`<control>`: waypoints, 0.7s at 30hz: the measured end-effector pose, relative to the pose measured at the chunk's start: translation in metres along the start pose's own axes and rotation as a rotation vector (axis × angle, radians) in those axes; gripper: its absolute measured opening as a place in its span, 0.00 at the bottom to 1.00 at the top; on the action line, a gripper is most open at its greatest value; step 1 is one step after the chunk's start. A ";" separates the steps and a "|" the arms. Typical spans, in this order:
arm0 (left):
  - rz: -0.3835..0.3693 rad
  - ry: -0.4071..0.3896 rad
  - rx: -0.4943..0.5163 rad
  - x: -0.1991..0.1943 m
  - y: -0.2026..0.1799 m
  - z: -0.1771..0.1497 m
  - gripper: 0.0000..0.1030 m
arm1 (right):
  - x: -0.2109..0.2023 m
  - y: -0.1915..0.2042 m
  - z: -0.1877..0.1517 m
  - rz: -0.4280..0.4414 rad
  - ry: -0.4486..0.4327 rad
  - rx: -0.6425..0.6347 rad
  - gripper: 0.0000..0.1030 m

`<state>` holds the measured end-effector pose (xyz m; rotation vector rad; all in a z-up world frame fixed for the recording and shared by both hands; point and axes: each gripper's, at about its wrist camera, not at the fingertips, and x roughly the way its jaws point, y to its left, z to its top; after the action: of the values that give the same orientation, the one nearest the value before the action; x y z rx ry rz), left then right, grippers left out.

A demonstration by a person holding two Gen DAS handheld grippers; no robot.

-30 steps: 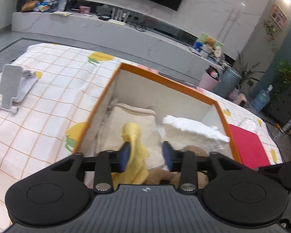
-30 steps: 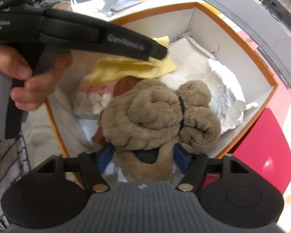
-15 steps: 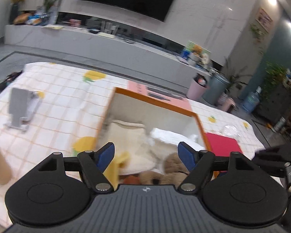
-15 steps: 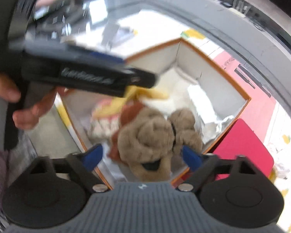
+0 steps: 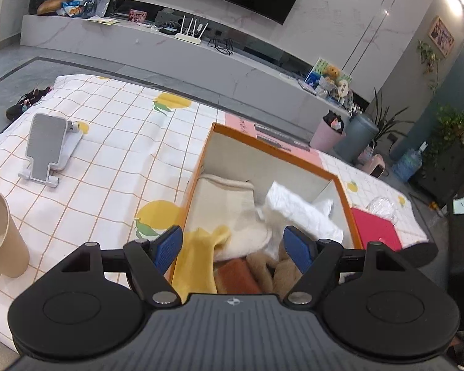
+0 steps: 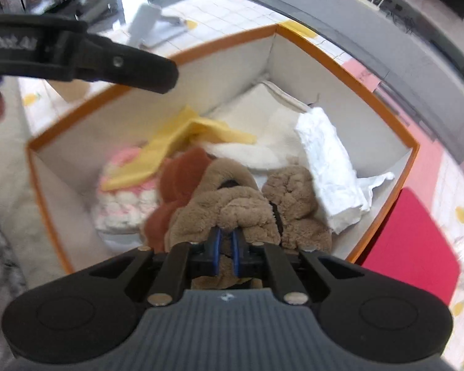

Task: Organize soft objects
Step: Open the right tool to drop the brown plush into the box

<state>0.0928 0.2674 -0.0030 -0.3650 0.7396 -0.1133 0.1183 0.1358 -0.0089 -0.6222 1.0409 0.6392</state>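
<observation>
Orange-rimmed cardboard box (image 6: 340, 71) on the table holds, largest to smallest: cream towel (image 6: 263, 114) at 12 o'clock, brown plush toy (image 6: 232, 207) at 6, yellow cloth (image 6: 182, 136) at 10. Right gripper (image 6: 225, 247), jaws just closed, pinches only a plush fold, so the toy may slip free; left gripper (image 5: 232, 247) gapes wide, empty. Lettering on the left gripper's arm is blurred, unreadable.

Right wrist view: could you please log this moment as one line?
right gripper: jaws just closed, pinching brown plush toy | left gripper: open, empty, above orange box | yellow cloth: lying in box
</observation>
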 end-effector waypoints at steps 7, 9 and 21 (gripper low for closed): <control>0.016 -0.001 0.058 -0.001 -0.006 -0.002 0.85 | 0.015 -0.001 -0.006 -0.095 0.004 -0.023 0.05; 0.018 -0.001 0.045 -0.001 -0.004 -0.001 0.85 | 0.003 -0.001 -0.009 -0.103 -0.033 -0.004 0.05; 0.005 -0.002 -0.021 -0.010 0.000 0.000 0.84 | -0.076 -0.005 -0.030 -0.087 -0.233 0.122 0.72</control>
<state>0.0854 0.2700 0.0037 -0.3829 0.7400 -0.1002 0.0776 0.0971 0.0502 -0.4717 0.8237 0.5536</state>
